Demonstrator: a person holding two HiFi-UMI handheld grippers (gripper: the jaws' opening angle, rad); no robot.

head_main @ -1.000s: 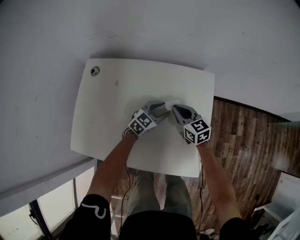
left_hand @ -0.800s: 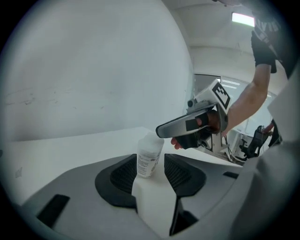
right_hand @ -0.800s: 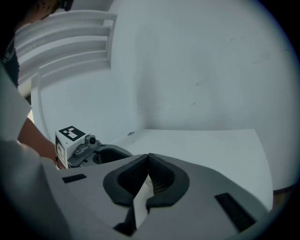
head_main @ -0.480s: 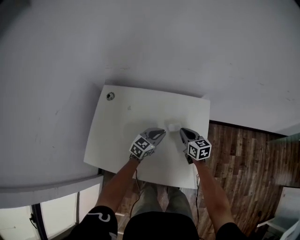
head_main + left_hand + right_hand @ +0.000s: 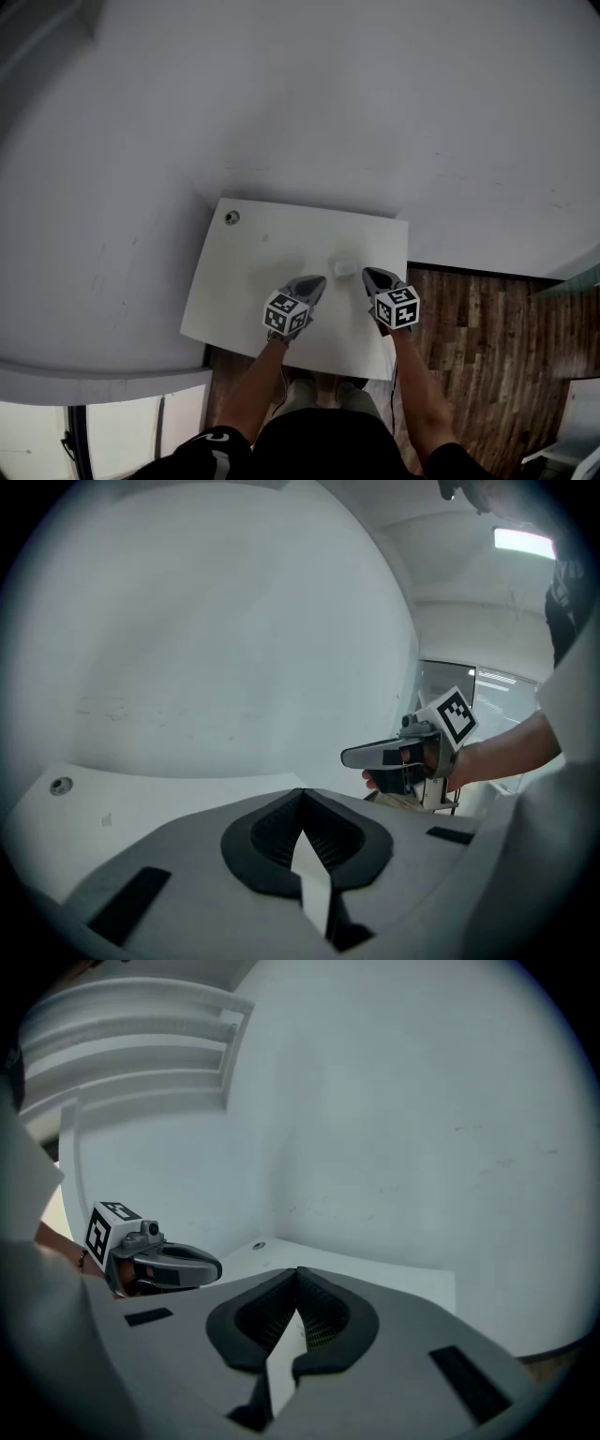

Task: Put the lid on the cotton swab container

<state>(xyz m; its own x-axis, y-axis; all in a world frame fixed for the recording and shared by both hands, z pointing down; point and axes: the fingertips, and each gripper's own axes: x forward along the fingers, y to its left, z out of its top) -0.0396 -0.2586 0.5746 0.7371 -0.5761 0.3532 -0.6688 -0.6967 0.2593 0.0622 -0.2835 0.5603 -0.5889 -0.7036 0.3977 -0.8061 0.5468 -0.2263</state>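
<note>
The cotton swab container (image 5: 344, 267) is a small white box on the white table (image 5: 262, 272), right of the middle. It is too small to tell how its lid sits. My left gripper (image 5: 318, 279) lies just left of it and nearer me, not touching. Its jaws are closing the last bit and meet with nothing between them (image 5: 300, 792). My right gripper (image 5: 367, 273) sits just right of the container, shut and empty (image 5: 298, 1269). Neither gripper view shows the container. Each shows the other gripper, the right gripper (image 5: 394, 754) and the left gripper (image 5: 173, 1262).
A small round fitting (image 5: 232, 217) sits in the table's far left corner, seen again as a round fitting (image 5: 61, 786). Grey walls stand behind and left of the table. A wooden floor (image 5: 478, 328) lies to the right.
The left gripper's jaws have gone from open beside the container to shut. Both grippers have drawn back a little from the container. The head view has lifted, showing more wall.
</note>
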